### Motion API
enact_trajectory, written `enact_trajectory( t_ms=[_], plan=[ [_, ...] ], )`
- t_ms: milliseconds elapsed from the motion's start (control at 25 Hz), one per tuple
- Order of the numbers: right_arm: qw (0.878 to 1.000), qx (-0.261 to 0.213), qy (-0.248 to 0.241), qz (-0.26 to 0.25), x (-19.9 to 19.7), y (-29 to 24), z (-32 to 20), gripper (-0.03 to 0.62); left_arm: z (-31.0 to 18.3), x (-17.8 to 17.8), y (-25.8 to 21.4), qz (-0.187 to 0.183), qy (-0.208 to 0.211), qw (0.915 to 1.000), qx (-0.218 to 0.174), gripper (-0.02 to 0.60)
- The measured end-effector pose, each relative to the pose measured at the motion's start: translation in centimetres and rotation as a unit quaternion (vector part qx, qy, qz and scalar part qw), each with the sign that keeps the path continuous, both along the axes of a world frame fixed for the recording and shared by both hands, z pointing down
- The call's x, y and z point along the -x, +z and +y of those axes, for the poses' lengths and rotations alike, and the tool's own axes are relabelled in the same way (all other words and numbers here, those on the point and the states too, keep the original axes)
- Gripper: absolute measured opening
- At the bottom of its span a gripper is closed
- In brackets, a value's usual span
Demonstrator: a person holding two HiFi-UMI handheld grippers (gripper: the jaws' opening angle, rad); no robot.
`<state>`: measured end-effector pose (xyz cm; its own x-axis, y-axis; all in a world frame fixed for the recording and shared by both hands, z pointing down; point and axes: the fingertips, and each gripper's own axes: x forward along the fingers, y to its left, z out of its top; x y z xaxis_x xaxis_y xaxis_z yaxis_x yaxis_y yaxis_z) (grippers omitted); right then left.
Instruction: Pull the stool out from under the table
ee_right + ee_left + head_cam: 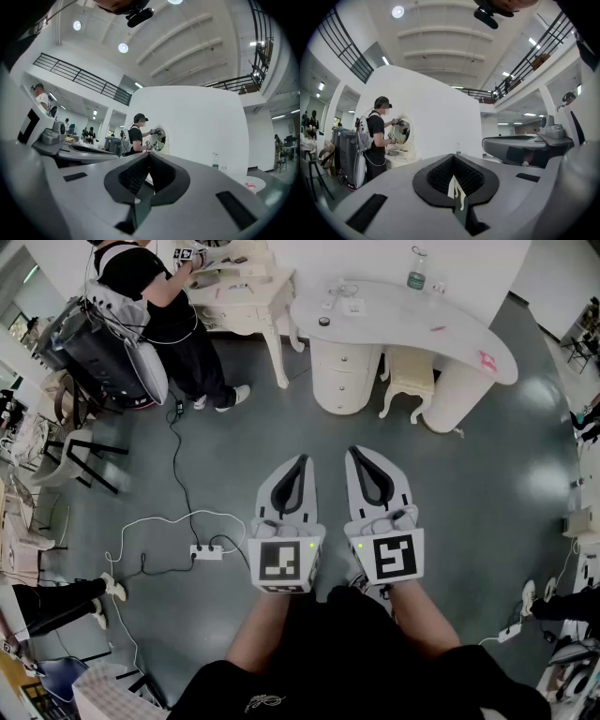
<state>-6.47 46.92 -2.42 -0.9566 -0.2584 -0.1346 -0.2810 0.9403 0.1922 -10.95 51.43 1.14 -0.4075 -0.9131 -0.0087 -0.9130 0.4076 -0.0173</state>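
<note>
The left gripper has its two jaws pressed together, tips meeting with nothing between them; only the dark diamond-shaped hollow behind the tips shows a gap. The right gripper is likewise closed and empty. The two are held side by side in front of the person, close but not touching. Their tips point toward the bench, and each has its marker cube at the near end, above the person's forearms.

Ahead of the tips lies a bare stretch of grey-green floor. Beyond it, well apart from both grippers, stands the white curved bench, carried by a round drawer pedestal on the left and a round column on the right. The stool, cream with curved legs, stands between these two supports. It is tucked under the bench top, so only its front part and legs show.

On the bench top are a clear bottle near the far edge, a small dark round thing toward the left end and a pink item near the right end.

Further left, another person in a black top stands at a cream dressing table. On the floor left of the left gripper lies a white power strip with white and black cables running from it.
</note>
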Motion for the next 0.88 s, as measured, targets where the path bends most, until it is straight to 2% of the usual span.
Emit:
enact_trajectory(
  t_ms=[320,560,880],
  plan=[
    [1.000,0.011,0.001,0.022,2.1,1.3,0.7,0.006,0.7,1.7,0.4,0.010,-0.001,0.9999,-0.005,0.006],
    [0.999,0.028,0.020,0.041,4.6,3.3,1.6,0.006,1.7,4.3,2.3,0.017,0.017,0.9995,0.023,0.006],
    [0.991,0.039,0.097,0.083,6.6,6.1,1.9,0.006,1.4,6.7,4.5,0.034,0.097,0.9938,0.042,0.006]
  ],
)
